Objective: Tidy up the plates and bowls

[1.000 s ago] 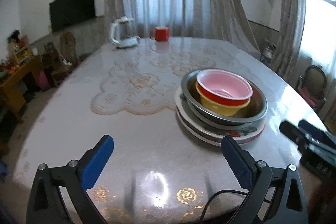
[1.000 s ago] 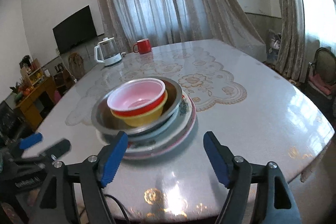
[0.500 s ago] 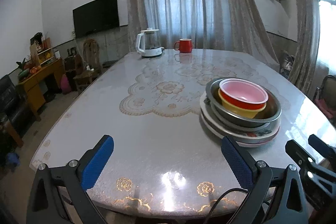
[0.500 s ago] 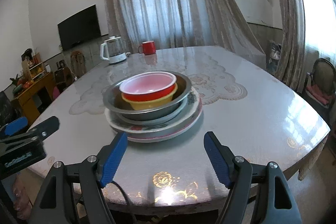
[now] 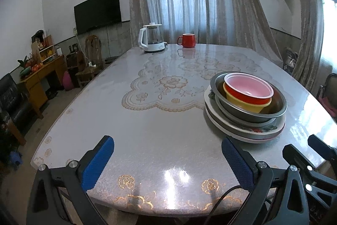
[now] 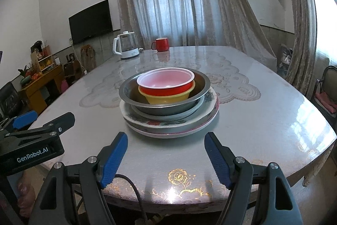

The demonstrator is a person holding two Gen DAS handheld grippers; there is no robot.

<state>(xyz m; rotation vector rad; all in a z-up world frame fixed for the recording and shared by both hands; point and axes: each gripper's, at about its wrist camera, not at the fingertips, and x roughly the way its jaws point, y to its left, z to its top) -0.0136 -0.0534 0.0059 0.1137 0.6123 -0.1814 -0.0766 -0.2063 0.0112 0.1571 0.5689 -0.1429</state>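
Red bowl (image 6: pixel 166 85) in yellow bowl (image 6: pixel 168 97), steel bowl (image 6: pixel 164 105), atop stacked plates (image 6: pixel 168 124).

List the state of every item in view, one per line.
red bowl: upright, empty, nested in yellow bowl
yellow bowl: nested in metal bowl
metal bowl: on plates
plates: stacked on table
red mug: upright
kettle: upright, lid on
left tool: open, empty
right tool: open, empty

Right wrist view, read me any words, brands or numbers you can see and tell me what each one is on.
"GenRobot.AI": white letters on the black body of the left hand-held gripper, at the left edge of the right wrist view.
Kettle: a small mark on its base, too small to read.
No lettering shows on the red mug or the stacked bowls.
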